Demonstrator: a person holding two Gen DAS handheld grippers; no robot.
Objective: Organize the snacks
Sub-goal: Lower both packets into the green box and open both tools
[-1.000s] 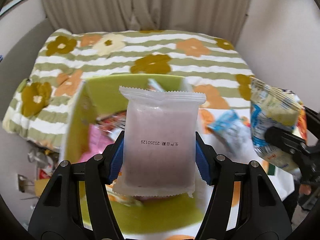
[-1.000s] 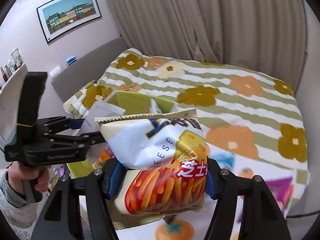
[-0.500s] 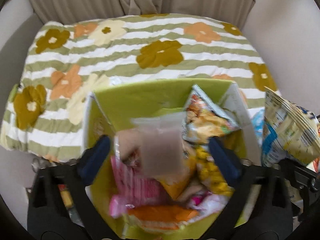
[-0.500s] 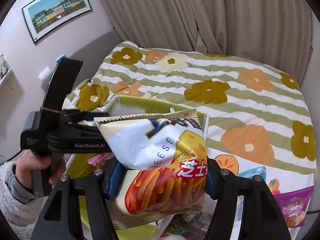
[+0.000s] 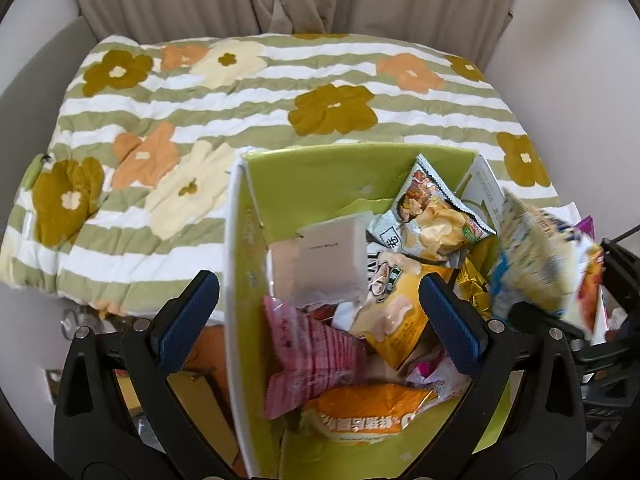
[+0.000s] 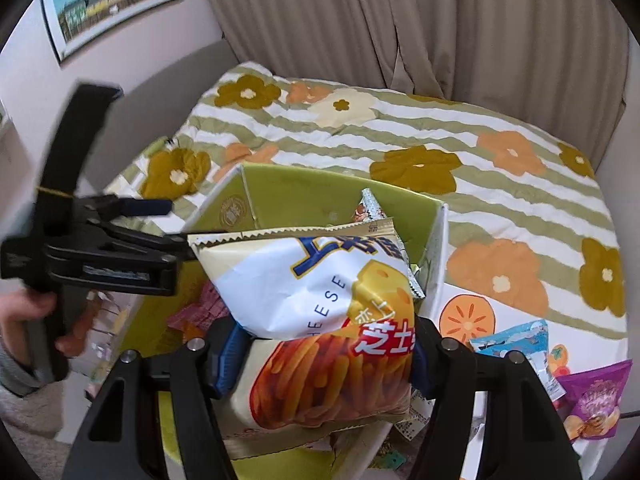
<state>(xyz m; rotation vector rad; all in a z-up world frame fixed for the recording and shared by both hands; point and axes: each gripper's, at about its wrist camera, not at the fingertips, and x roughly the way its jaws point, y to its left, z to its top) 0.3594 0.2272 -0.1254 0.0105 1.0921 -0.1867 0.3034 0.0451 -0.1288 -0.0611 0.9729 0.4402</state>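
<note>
A green cardboard box stands on the bed, filled with several snack packets. A pale pink packet lies on top of the pile inside it. My left gripper hangs open and empty above the box. My right gripper is shut on a cheese-stick bag and holds it over the box's right side. That bag shows blurred at the right of the left wrist view. The left gripper also shows in the right wrist view.
The box sits on a green-striped flowered quilt. A blue packet and a purple packet lie on a white sheet with orange prints right of the box. Curtains hang behind the bed.
My left gripper opened and dropped the pale pink packet into the box. My right gripper moved with the cheese-stick bag over the box.
</note>
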